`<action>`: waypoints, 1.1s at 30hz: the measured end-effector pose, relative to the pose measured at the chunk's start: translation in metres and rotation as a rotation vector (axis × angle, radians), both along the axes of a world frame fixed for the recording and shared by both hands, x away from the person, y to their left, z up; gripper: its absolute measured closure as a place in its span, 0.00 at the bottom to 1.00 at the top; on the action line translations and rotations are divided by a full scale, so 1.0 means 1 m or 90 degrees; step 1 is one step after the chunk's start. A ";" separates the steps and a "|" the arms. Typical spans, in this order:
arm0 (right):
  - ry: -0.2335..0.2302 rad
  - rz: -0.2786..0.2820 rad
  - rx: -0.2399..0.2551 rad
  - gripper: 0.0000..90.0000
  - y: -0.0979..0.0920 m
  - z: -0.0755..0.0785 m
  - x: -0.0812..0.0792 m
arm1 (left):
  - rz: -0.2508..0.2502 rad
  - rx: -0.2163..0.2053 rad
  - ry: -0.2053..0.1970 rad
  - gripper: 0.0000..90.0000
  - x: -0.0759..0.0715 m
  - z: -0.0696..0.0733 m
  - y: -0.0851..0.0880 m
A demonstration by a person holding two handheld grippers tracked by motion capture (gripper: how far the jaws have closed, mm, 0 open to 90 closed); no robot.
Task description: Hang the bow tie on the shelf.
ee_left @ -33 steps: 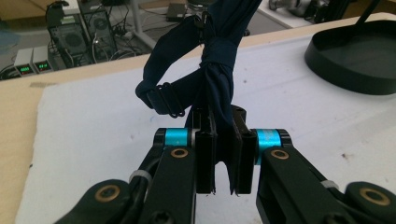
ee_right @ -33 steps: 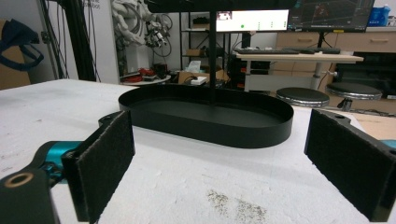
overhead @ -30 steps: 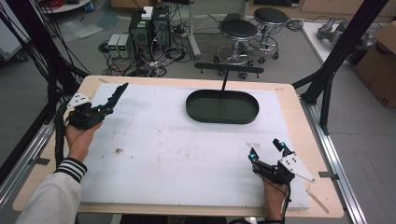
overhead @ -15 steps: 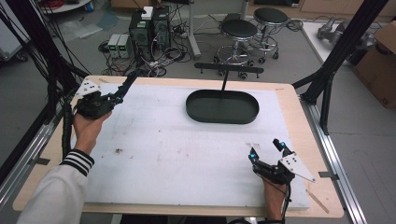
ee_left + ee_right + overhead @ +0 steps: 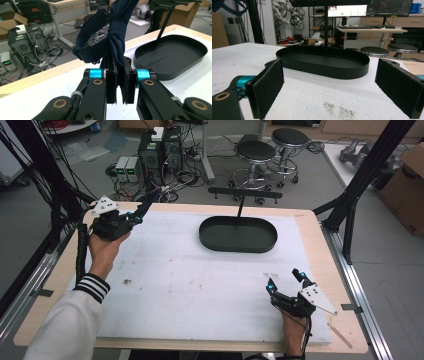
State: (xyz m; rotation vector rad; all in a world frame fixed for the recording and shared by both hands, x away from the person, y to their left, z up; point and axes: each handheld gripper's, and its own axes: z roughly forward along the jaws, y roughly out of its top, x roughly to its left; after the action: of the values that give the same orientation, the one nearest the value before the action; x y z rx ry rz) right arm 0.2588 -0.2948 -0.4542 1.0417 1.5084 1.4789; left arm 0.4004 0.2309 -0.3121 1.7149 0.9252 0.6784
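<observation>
My left gripper [image 5: 136, 215] hangs over the table's far left corner, shut on a dark navy fabric strap [image 5: 149, 201]. In the left gripper view the strap [image 5: 116, 32] is knotted, carries metal buckles and rises from between the closed jaws of the left gripper [image 5: 119, 75]. A black oval tray [image 5: 238, 234] with a T-shaped stand [image 5: 245, 195] sits at the far middle of the table. My right gripper [image 5: 284, 279] rests near the front right, open, nothing between its pads. In the right gripper view the tray [image 5: 324, 66] lies ahead of the right gripper [image 5: 332, 87].
A white mat [image 5: 190, 280] covers most of the wooden table. Black frame posts [image 5: 360, 185] stand at the right edge, and cables run down the left edge. Computers [image 5: 160, 150] and stools [image 5: 255, 152] stand on the floor beyond the table.
My left gripper has risen and moved toward the far left edge with the strap in it. The right gripper has stayed in place.
</observation>
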 end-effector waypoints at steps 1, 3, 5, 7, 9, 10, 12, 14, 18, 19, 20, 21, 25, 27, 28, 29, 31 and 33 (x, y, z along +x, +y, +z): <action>-0.001 0.000 -0.002 0.08 0.000 0.000 0.000 | -0.002 -0.002 0.002 0.93 0.001 0.002 -0.002; -0.002 0.001 -0.001 0.08 0.000 0.000 0.000 | -0.008 -0.001 -0.001 0.93 0.002 0.006 -0.007; -0.002 0.001 -0.001 0.08 0.000 0.000 0.000 | -0.020 -0.012 -0.005 0.93 0.004 0.010 -0.014; -0.002 0.002 -0.002 0.08 0.000 0.000 0.000 | -0.030 -0.014 -0.007 0.93 0.006 0.013 -0.021; -0.002 0.001 -0.001 0.08 0.000 0.000 0.000 | -0.039 -0.015 -0.005 0.93 0.007 0.013 -0.027; -0.003 0.002 -0.001 0.08 0.000 0.000 0.000 | -0.040 -0.015 -0.005 0.93 0.008 0.014 -0.030; -0.003 0.003 0.000 0.08 0.000 0.000 0.000 | -0.047 -0.021 -0.004 0.93 0.009 0.014 -0.034; -0.003 0.002 -0.001 0.08 0.000 0.000 0.000 | -0.052 -0.025 -0.002 0.93 0.011 0.014 -0.039; -0.005 0.003 -0.001 0.08 0.000 0.000 0.000 | -0.062 -0.031 -0.005 0.93 0.013 0.017 -0.048; -0.003 0.002 -0.001 0.08 0.000 0.000 0.000 | -0.065 -0.033 -0.008 0.93 0.014 0.018 -0.051; -0.003 0.002 0.000 0.08 0.000 0.000 0.000 | -0.071 -0.039 -0.007 0.93 0.015 0.019 -0.053; -0.002 0.003 0.002 0.08 0.000 0.000 0.000 | -0.075 -0.043 -0.009 0.93 0.016 0.020 -0.056; -0.003 0.002 0.000 0.08 0.000 0.000 -0.001 | -0.092 -0.053 -0.009 0.93 0.018 0.022 -0.066; -0.004 0.002 0.001 0.08 0.000 0.000 -0.001 | -0.100 -0.050 -0.011 0.93 0.018 0.024 -0.072; -0.002 0.002 0.002 0.08 0.000 0.000 -0.001 | -0.105 -0.050 -0.012 0.93 0.018 0.025 -0.075; -0.002 0.002 0.002 0.08 0.000 0.000 -0.001 | -0.110 -0.047 -0.012 0.93 0.019 0.026 -0.078; -0.002 0.002 0.002 0.08 0.000 0.000 -0.001 | -0.116 -0.045 -0.014 0.93 0.019 0.027 -0.084; -0.004 0.001 0.003 0.08 0.000 0.000 -0.001 | -0.122 -0.045 -0.015 0.93 0.019 0.029 -0.090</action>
State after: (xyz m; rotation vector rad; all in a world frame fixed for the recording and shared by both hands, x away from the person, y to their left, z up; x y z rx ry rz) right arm 0.2582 -0.2952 -0.4543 1.0368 1.5025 1.4863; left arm 0.4197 0.1410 -0.2831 1.7032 0.7486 0.5318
